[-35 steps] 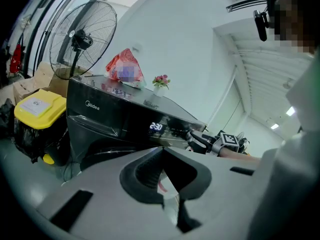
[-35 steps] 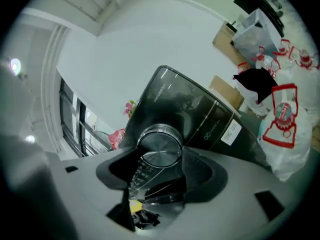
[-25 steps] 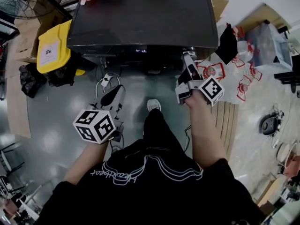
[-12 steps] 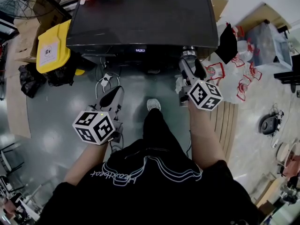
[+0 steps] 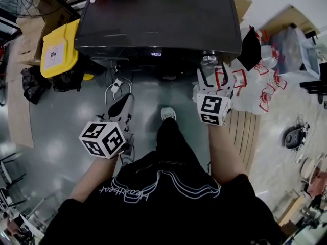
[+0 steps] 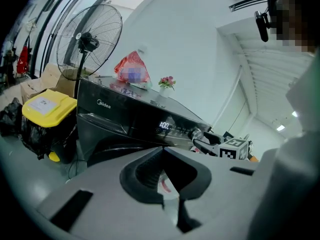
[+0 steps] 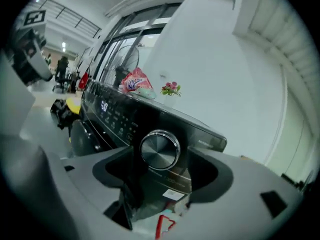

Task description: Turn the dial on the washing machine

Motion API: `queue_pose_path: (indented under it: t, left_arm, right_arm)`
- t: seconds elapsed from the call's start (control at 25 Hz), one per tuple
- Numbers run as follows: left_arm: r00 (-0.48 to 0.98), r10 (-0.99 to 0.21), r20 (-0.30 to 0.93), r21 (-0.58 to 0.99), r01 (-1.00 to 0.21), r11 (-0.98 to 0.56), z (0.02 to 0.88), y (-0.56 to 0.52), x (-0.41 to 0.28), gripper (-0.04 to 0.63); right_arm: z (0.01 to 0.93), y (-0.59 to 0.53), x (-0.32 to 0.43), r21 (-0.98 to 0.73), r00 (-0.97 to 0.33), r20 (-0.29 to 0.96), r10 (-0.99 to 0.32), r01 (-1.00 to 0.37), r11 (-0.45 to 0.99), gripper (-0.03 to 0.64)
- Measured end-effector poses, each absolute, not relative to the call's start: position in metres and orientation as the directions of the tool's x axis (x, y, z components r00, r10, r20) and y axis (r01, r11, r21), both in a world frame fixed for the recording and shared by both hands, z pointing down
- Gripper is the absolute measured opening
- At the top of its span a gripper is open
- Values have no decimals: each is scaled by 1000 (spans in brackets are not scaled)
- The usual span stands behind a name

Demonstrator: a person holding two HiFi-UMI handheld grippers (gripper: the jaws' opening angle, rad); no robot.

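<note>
At the washing machine (image 5: 153, 19) panel, 1 o'clock: right gripper (image 5: 212, 71) jaws spread, just been opening, silver dial (image 7: 159, 149) between them, untouched. Left gripper (image 6: 161, 151), 9 o'clock: jaws pressed together, empty.

Closed fingers (image 6: 142, 176), washing machine (image 6: 125, 116) ahead — fan (image 6: 90, 41)

- Glossy black washing machine (image 5: 158, 14), white lit digits on its panel.
- Brushed silver dial (image 7: 159, 150).
- Yellow bin lid (image 5: 57, 52), white label.
- Grey jaws on left gripper (image 6: 161, 159) and right gripper (image 7: 161, 166); white cubes, black square markers.
- Red-and-white bag (image 6: 132, 71); pink flowers (image 6: 167, 81).
- Black top (image 5: 163, 198), white wavy lines.
- Grey-green floor (image 5: 66, 131).
</note>
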State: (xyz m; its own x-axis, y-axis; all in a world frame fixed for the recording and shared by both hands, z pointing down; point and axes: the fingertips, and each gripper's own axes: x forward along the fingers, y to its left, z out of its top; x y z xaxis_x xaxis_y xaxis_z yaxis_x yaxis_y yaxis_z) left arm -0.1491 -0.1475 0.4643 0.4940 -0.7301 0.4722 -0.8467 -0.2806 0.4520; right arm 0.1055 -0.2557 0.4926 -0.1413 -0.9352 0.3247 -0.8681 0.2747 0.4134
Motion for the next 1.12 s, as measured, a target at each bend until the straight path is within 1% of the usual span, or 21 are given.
queue_pose_path:
  t: [0.08, 0.16, 0.32, 0.52, 0.6, 1.0, 1.12]
  left_arm:
    - [490, -732, 474, 452, -848, -275, 465, -148, -151, 6]
    - [483, -735, 476, 452, -851, -267, 467, -148, -152, 6]
    - [464, -746, 478, 447, -859, -249, 469, -150, -155, 6]
    - [454, -752, 478, 445, -863, -239, 467, -153, -157, 6]
    - [451, -754, 477, 445, -864, -235, 466, -155, -158, 6]
    - [459, -748, 480, 447, -861, -242, 465, -158, -157, 6]
    - [462, -748, 476, 447, -860, -246, 464, -158, -157, 6]
  right_arm:
    - [495, -257, 102, 512, -116, 332, -936, -811, 282, 338]
    - [497, -258, 98, 585, -96, 334, -938, -759, 286, 319]
    - [501, -261, 95, 657, -65, 323, -944, -702, 274, 311]
    - [501, -266, 96, 669, -38, 317, -948, -700, 252, 291]
    - [501, -267, 98, 667, -31, 318, -948, -703, 247, 273]
    - [500, -267, 98, 638, -36, 326, -945, -729, 248, 272]
    - [500, -268, 99, 602, -38, 332, -942, -760, 243, 273]
